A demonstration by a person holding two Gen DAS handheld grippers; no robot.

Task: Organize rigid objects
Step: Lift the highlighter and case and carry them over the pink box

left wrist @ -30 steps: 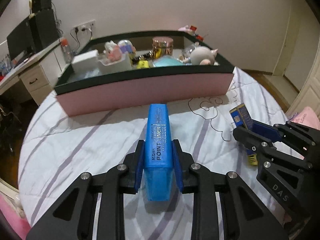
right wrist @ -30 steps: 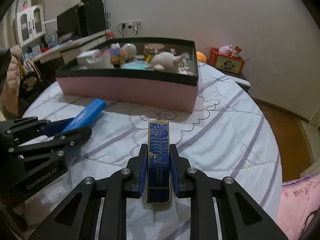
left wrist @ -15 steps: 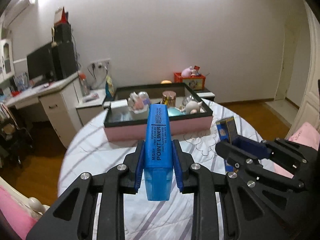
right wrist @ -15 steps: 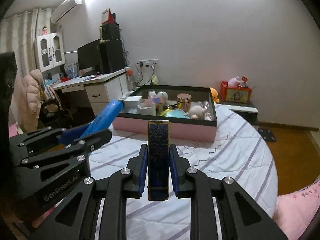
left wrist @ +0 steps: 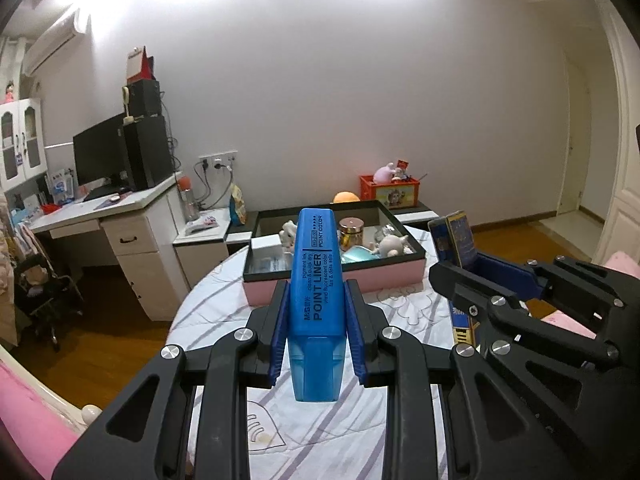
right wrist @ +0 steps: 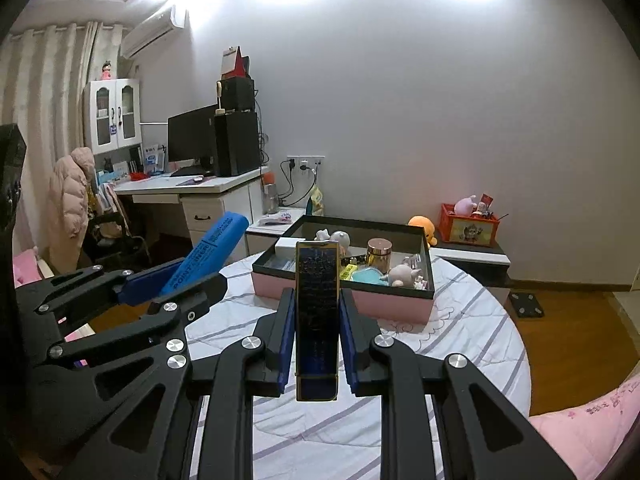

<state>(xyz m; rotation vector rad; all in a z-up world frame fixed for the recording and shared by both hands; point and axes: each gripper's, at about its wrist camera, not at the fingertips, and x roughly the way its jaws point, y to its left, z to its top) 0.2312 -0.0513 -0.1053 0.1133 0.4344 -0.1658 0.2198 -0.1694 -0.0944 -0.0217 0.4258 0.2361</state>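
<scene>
L hand-held gripper [left wrist: 316, 316] clamped on blue highlighter [left wrist: 317, 276], R hand-held gripper [right wrist: 316, 320] clamped on dark gold-edged box [right wrist: 317, 312]; both items held lengthwise, up off the surface [right wrist: 472, 320], short of the pink tray [right wrist: 348, 300], prob so they clear its rim for drop-in. Tray w/ jar, figurines inside sits at surface's far side.

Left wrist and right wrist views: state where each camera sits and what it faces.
Left wrist: on the left gripper, looking along its jaws shut on a blue highlighter, toward the pink box.
Right wrist: on the right gripper, jaws shut on a dark flat box.
Shared: pink box, desk, each other's gripper.
</scene>
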